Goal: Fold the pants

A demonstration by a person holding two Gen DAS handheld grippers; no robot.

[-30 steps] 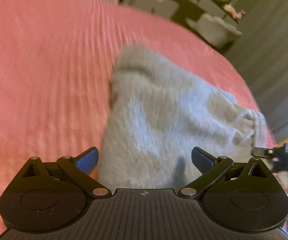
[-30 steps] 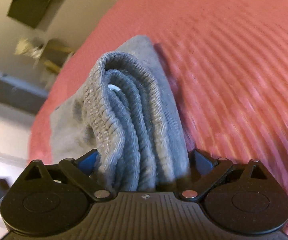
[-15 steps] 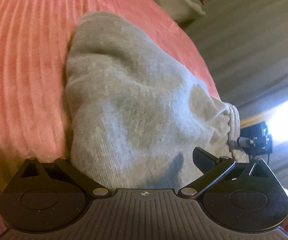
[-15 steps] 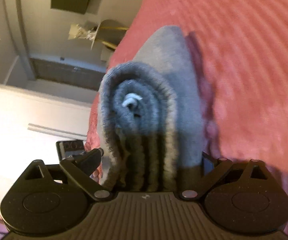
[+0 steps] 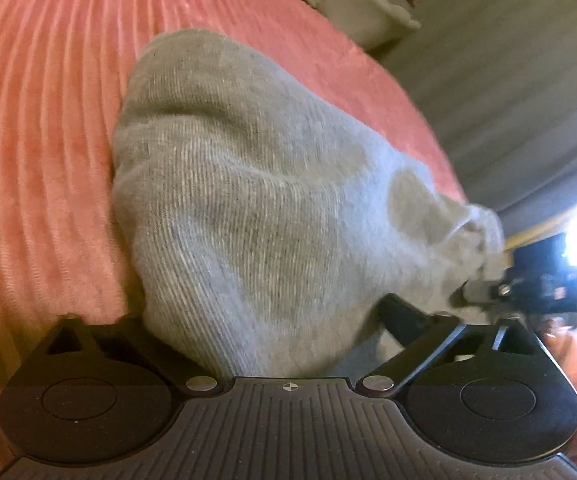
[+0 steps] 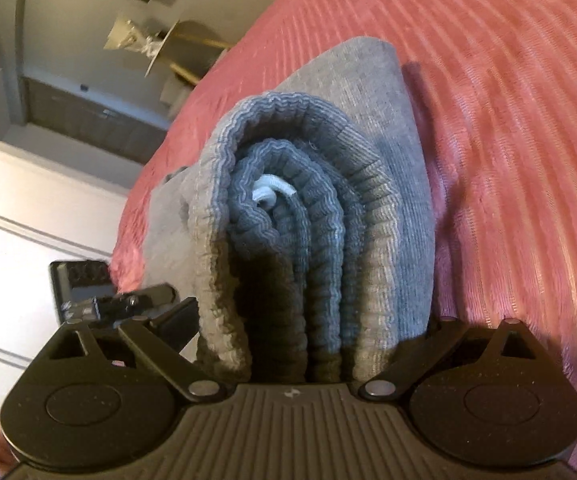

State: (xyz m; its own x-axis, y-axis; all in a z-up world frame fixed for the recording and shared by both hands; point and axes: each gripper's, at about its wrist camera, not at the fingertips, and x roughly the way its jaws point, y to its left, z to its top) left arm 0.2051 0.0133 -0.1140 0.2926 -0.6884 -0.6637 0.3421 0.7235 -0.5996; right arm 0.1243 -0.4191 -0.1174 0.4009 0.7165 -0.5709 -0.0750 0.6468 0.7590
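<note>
Two grippers on one bundle here. The pants (image 5: 256, 208), grey knit, are already folded thick and sit over the pink bedspread (image 5: 40, 128). Whether they touch it underneath, neither view tells.

The right gripper (image 6: 312, 344) is clamped on the ribbed waistband (image 6: 288, 184), several layers stacked between its jaws, with a pale drawstring (image 6: 270, 194) poking out of the middle. That is a firm, full bite. The left gripper (image 5: 264, 332) has the plain cloth end bulging between its jaws; its left finger is buried under the fabric, so I can't say for sure how tightly it grips, though the cloth does look pinched. The right gripper also shows at the edge of the left view, at the waistband end, so the two are holding opposite ends.

My read: this is the carry-and-lay-down step. To do it well, keep both ends level and moving together, so that the layers don't slide or fan out. Lower flat onto the bedspread and let the middle settle first. Only then let go, right side last I'd say, since that thick waistband stack may spring open.
</note>
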